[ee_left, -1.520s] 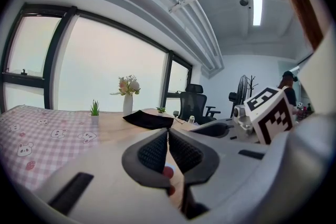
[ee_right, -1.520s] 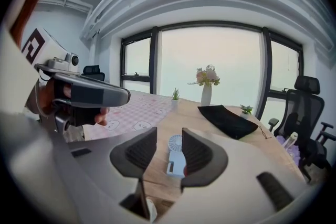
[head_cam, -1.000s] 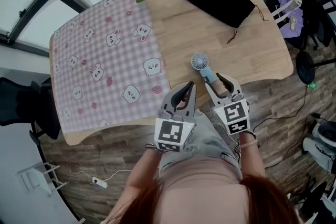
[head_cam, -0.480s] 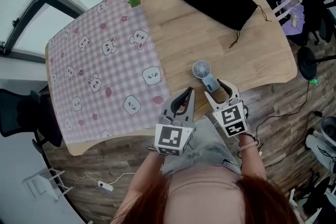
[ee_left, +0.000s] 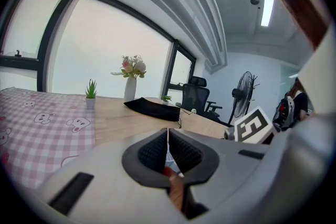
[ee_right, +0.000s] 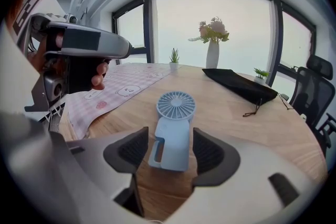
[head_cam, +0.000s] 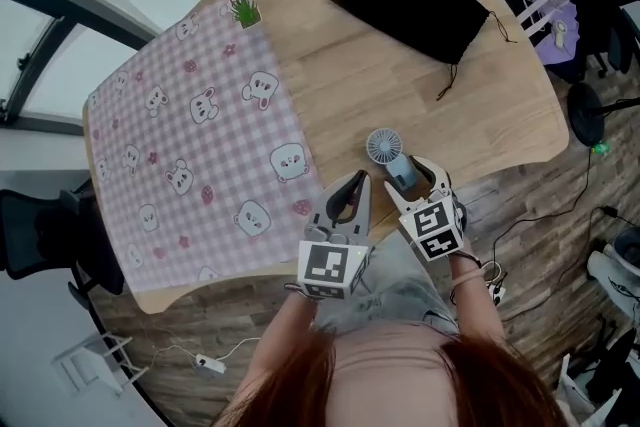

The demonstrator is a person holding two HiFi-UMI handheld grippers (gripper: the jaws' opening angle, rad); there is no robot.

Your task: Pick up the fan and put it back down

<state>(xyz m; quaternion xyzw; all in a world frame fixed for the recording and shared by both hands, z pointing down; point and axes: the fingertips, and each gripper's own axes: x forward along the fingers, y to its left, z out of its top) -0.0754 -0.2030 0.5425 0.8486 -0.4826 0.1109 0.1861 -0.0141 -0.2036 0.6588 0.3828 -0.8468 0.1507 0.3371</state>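
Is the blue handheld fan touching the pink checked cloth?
Apart. The head view shows a strip of bare table between the blue handheld fan and the pink checked cloth.

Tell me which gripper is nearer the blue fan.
Right. The right gripper has its jaws, which have just been opening, on either side of the fan at its handle, not pressing it. The left gripper, shut, sits apart to the fan's left.
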